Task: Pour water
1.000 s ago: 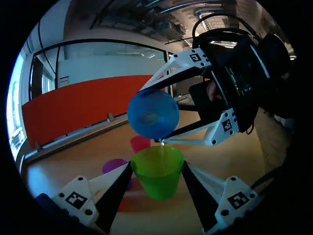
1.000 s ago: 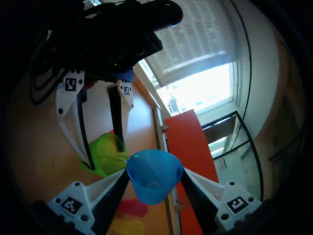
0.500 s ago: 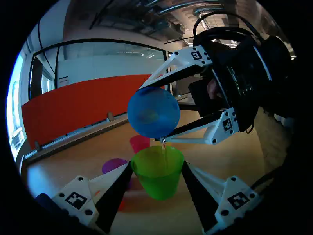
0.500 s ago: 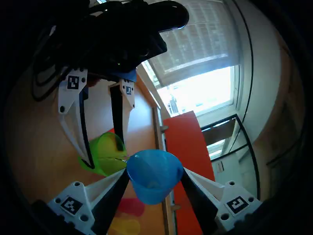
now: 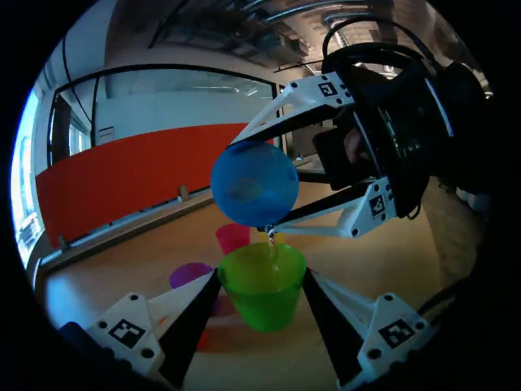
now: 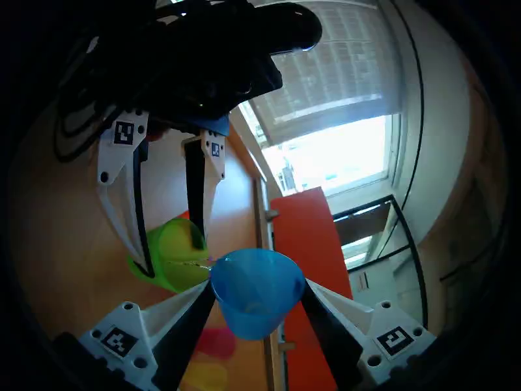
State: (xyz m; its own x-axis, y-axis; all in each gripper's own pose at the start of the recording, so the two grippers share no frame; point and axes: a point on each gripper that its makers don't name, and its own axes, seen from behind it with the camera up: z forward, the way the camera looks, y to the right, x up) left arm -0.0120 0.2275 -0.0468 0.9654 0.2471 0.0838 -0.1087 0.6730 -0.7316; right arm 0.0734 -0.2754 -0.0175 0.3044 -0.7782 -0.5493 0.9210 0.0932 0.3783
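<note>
A wooden bench (image 5: 391,260) is spread beneath everything, backed by a long orange wall (image 5: 130,176). A bright window (image 6: 332,153) is seen in the right gripper view, while in the left gripper view glazed partitions and ceiling pipes are seen above the wall.

The right gripper (image 5: 254,186) is held high in the left gripper view, with dark housing, cables and part of a hand (image 5: 352,144) behind it. The left gripper (image 6: 172,255) is seen from above in the right gripper view.

A green cup (image 5: 262,293) is clamped upright between the left jaws, which are closed to the cup's width, both fingers pressed on its sides. A blue cup (image 6: 256,293) is gripped the same way by the right jaws, closed on its wall. It is tipped and held just above and beside the green cup's rim, without touching it. Its open inside is shown in the right gripper view; in the left gripper view it is seen nearly end-on as a blue round.

A pink cup (image 5: 232,236) and a purple cup (image 5: 189,275) are stood on the bench behind the green one. Red and yellow patches, too blurred to identify, are seen low in the right gripper view.

A thin stream of water (image 5: 272,244) is seen falling from the blue cup's lower edge into the green cup.
</note>
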